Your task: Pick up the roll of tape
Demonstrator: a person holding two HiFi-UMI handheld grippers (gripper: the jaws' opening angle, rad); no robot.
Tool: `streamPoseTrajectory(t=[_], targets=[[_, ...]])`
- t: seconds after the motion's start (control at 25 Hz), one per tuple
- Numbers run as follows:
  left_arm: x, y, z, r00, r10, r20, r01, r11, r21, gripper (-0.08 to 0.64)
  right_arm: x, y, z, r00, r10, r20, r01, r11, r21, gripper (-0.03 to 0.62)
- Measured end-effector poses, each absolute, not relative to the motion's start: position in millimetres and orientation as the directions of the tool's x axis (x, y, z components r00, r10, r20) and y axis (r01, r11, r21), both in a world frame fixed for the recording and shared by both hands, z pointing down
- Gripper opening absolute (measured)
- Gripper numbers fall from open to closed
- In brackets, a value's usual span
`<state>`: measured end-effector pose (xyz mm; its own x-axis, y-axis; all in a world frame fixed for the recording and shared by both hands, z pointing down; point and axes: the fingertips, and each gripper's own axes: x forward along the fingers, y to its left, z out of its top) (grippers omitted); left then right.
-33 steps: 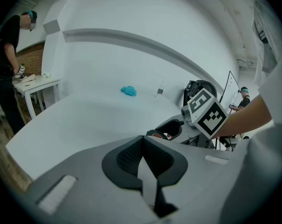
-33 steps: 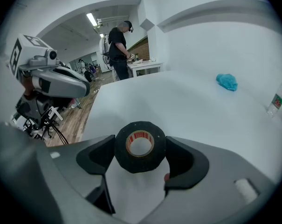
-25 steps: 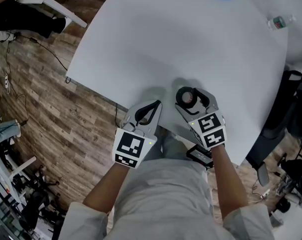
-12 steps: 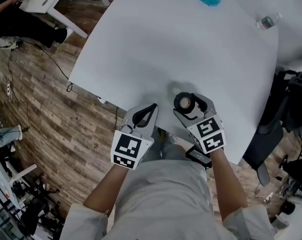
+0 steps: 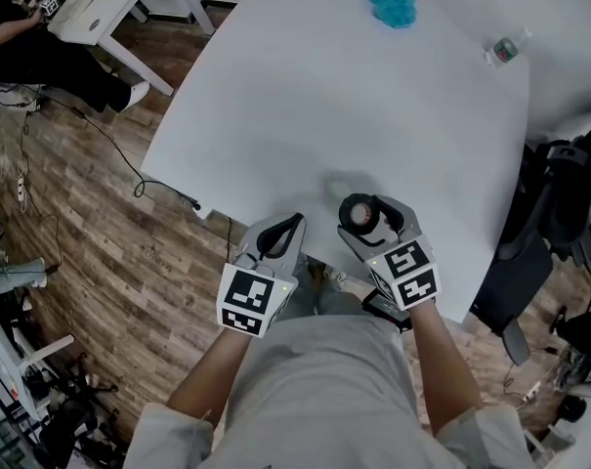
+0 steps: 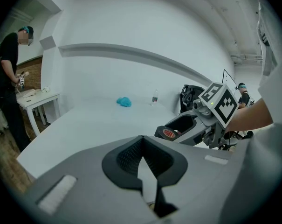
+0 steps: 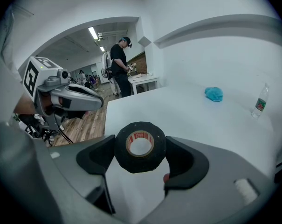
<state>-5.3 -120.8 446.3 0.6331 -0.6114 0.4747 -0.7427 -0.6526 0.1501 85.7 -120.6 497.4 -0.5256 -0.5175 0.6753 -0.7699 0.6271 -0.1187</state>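
The roll of tape [image 7: 140, 146] is black with a red-printed core. My right gripper [image 7: 140, 154] is shut on it, one pad on each side, and holds it above the white table [image 5: 373, 115] near the near edge. In the head view the roll [image 5: 361, 211] sits at the tip of the right gripper [image 5: 365, 215]. From the left gripper view the roll [image 6: 169, 133] shows in the right gripper [image 6: 192, 127]. My left gripper [image 6: 141, 146] is shut with nothing in it. It hangs beside the right one, by the table's edge [image 5: 280, 234].
A blue cloth [image 5: 391, 3] and a small water bottle [image 5: 502, 49] lie at the far side of the table. A dark chair [image 5: 554, 203] stands to the right. A person [image 5: 31, 52] stands at a white desk far left. Cables run over the wooden floor [image 5: 90, 213].
The right gripper has kept its hold on the roll. Both grippers sit slightly nearer the table's near edge, and the head view has shifted.
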Motion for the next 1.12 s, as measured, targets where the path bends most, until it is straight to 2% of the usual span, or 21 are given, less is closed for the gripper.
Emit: streamPoseTrajectory(t=[1.12], targets=[[3,-90,411,0.664,-0.609,0.433,-0.72,-0.677,0.152,0.018,88,-82,434,-0.544,-0.575,0.611,-0.786,0.605,-0.131,0.345]])
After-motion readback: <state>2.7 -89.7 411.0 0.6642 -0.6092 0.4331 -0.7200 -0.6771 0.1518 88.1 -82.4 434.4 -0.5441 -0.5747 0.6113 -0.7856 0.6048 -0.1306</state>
